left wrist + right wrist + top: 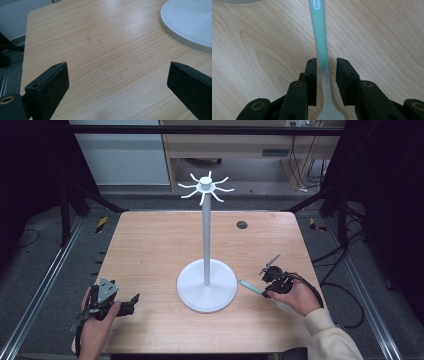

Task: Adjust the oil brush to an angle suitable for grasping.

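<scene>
1. A green, flat stick point(320, 37), like a small spatula or toothbrush handle, lies on the desk point(150, 250) near the right side. It is just right of the white stand's round base point(206, 292).

2. The right hand-held gripper point(325, 65) sits low over the stick. Its jaws are narrow, one on each side of the thin handle. There is a small gap on the right side, so I would say the pads are not pressing it yet.

3. The left hand-held gripper point(117, 75) rests at the near left of the desk. Its jaws are wide apart, with just bare wood between them.

4. The tall white stand point(205, 235) has little hooks point(205, 187) on top, far above the desk.

5. What could go wrong:
   - The stick is thin and lies flat. If the jaws close too high, they could slide over it and miss.
   - The grip is near one end, so the long part could droop or twist when lifted.
   - The stick's far end is very near the base. A push forward could bump it.
</scene>
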### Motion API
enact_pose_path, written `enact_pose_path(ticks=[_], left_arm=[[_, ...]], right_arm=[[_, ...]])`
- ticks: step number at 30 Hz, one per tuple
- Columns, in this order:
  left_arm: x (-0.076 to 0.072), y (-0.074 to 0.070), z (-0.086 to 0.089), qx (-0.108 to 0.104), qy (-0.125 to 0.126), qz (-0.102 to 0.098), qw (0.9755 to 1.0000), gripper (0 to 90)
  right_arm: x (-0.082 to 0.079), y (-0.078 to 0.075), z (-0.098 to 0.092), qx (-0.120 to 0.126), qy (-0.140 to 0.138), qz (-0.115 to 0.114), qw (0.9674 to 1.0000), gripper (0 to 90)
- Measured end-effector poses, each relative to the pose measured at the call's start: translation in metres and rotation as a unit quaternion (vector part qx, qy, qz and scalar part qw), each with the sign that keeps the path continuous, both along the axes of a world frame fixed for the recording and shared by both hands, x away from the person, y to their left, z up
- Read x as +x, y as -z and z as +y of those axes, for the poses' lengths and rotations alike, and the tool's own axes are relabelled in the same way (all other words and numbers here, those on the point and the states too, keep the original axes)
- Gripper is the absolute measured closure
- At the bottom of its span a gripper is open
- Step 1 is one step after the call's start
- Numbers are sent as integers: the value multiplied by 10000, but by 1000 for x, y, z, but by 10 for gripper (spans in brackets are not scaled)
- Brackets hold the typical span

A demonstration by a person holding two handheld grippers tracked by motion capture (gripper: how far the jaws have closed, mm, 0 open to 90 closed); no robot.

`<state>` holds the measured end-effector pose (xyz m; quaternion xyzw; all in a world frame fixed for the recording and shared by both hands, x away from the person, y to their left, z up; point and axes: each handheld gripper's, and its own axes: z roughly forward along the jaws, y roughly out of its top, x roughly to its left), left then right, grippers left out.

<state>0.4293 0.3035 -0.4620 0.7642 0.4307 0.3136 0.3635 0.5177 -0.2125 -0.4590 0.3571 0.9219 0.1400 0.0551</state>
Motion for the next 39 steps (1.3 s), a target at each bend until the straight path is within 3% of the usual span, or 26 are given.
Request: enact_pose_path(ticks=[5,6,26,30,39], left_arm=[[0,0,0,-3,1,-1,10000,35],[0,0,0,-4,2,-4,10000,35],[0,0,0,7,7,0,10000,35],[0,0,0,8,10,0,10000,35],[0,0,0,17,21,7,10000,36]], right_arm=[[1,3,3,-45,-5,93,9999,737],[2,3,3,-71,-108,82,9999,742],[3,6,4,-160,-26,187,9997,765],[5,6,4,-227,-243,128,9994,772],[5,5,8,-377,-243,217,9988,782]])
